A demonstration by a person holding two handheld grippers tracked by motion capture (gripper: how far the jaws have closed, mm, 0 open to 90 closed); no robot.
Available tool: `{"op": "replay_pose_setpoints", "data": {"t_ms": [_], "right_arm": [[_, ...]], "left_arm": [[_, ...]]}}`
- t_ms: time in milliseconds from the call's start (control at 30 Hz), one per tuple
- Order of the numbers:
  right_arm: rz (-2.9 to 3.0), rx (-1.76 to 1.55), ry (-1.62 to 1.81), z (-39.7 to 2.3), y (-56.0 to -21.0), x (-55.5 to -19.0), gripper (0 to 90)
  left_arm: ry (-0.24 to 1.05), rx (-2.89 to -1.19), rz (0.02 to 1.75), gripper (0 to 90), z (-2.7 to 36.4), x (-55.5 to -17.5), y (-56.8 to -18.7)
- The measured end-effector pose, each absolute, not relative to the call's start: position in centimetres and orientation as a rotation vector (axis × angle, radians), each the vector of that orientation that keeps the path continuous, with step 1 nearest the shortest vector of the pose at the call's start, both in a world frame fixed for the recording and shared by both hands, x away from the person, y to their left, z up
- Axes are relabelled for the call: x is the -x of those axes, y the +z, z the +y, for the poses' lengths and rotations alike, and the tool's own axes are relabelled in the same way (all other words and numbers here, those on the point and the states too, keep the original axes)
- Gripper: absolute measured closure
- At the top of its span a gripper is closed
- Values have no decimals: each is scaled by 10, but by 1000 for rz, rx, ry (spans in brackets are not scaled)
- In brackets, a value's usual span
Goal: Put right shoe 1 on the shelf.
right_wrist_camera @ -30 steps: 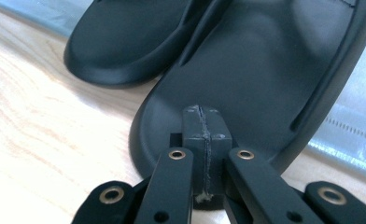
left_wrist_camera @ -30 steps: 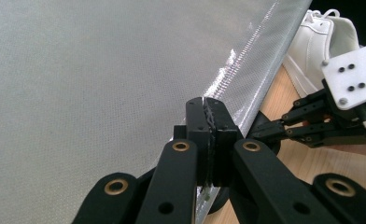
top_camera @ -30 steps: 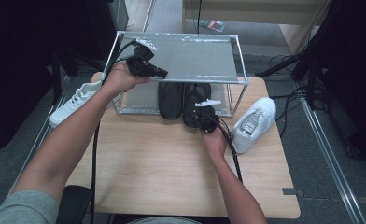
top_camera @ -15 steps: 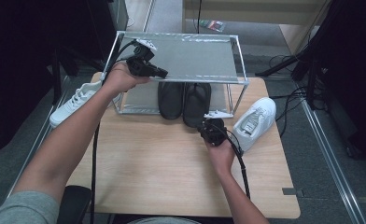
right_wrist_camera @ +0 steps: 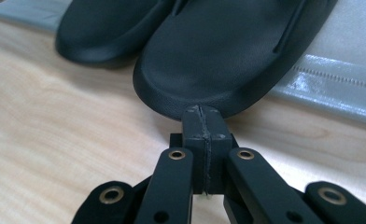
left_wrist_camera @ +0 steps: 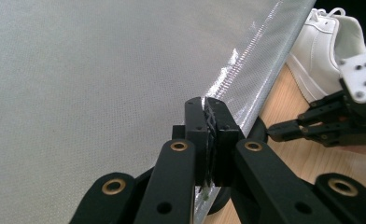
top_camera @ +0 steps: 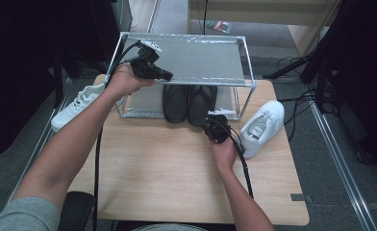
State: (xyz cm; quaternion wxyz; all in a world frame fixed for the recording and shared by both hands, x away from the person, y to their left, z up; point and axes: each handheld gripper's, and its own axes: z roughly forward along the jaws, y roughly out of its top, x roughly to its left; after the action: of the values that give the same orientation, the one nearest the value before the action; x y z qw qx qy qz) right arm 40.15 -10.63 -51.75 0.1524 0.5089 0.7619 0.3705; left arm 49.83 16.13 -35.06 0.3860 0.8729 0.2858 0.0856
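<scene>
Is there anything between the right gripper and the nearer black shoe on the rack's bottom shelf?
Nothing visible. The right gripper, jaws shut and empty, points straight at the toe of the nearer black shoe, with bare table around it. The white sneaker lies off to the side, out of that line.

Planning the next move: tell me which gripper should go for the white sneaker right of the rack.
Right. The right gripper, jaws shut, sits low on the table beside the white sneaker; the left gripper is up over the rack's top shelf, across the rack.
</scene>
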Motion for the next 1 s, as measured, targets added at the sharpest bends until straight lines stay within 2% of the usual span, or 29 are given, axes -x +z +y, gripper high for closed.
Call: {"op": "replay_pose_setpoints", "data": {"t_ms": [233, 300, 400, 533, 733, 833, 1000], "right_arm": [[2197, -1459, 1098, -106, -514, -405, 900], [2232, -1436, 1140, -108, -511, -402, 900], [2249, -1398, 1180, -109, -503, -395, 892], [2260, -1330, 1286, -113, -489, -382, 778], [2299, -1185, 1371, -123, -480, -363, 570], [2300, -1146, 1371, -130, -476, -355, 523], [2305, -1177, 1409, -145, -470, -345, 497]], "left_arm": [[179, -2191, 748, 854, 165, -502, -352], [163, -2176, 776, 767, 167, -503, -351], [146, -2167, 775, 687, 167, -501, -347], [159, -2184, 734, 565, 164, -489, -337], [84, -2141, 718, 445, 161, -468, -328], [91, -2160, 707, 409, 159, -457, -329], [83, -2165, 687, 382, 158, -439, -333]]}}
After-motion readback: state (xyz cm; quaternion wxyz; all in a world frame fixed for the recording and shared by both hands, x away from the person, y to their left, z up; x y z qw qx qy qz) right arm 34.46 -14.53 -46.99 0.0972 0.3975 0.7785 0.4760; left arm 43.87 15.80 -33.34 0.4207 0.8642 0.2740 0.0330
